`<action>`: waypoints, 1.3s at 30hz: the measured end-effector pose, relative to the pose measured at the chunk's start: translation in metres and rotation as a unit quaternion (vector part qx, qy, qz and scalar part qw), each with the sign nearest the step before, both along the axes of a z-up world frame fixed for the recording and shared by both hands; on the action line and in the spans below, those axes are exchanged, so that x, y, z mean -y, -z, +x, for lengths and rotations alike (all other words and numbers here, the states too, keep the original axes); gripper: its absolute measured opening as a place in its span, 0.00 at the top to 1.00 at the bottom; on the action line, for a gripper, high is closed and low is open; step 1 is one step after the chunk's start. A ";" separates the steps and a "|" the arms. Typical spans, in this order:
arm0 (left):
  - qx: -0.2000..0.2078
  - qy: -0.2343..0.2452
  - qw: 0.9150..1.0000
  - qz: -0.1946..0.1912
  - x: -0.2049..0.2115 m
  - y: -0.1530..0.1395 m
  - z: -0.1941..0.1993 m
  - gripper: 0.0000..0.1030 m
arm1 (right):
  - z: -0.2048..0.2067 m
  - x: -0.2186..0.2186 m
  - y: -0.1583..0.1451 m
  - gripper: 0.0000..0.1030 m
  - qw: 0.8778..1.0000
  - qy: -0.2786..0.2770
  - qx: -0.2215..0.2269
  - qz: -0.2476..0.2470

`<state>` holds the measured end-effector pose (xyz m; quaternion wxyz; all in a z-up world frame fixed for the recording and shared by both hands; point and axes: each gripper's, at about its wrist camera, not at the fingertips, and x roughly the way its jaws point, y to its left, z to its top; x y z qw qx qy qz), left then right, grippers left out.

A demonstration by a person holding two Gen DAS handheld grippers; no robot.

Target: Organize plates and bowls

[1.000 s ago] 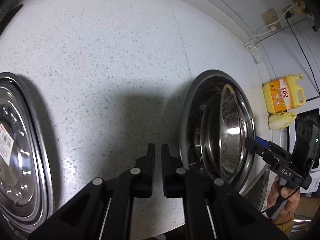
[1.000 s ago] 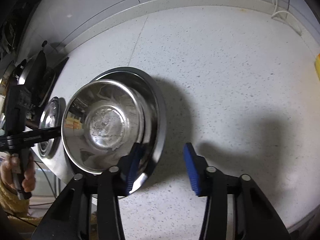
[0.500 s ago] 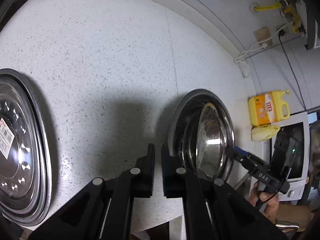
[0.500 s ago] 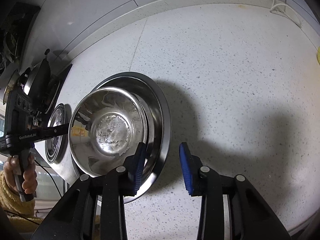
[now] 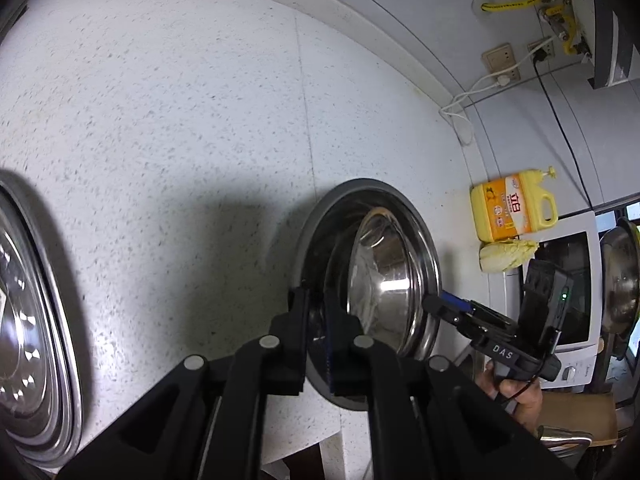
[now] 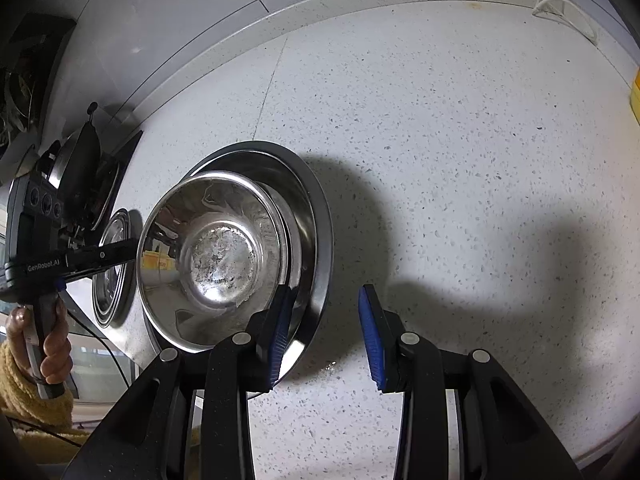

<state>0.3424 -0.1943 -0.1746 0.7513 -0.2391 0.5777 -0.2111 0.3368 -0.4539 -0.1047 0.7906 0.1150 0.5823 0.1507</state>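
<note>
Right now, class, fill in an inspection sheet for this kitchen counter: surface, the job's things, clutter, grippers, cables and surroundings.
Surface: speckled white countertop, mostly bare.
Job's things: small steel bowl tilted inside large steel bowl; steel plates lie apart from them.
Clutter: yellow detergent bottle with a cabbage beside it.
Grippers: left gripper shut at the bowls' rim, grip unclear; right gripper open, jaws have just been closing, large bowl's rim between them.
Cables: white cable runs to a wall socket; black cable beside it.
Surroundings: microwave, dark pan, yellow gas pipe.
</note>
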 end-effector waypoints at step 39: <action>-0.062 0.004 0.998 0.022 0.017 0.043 0.009 0.86 | 0.009 -0.005 0.002 0.77 1.000 -0.014 -0.019 -0.018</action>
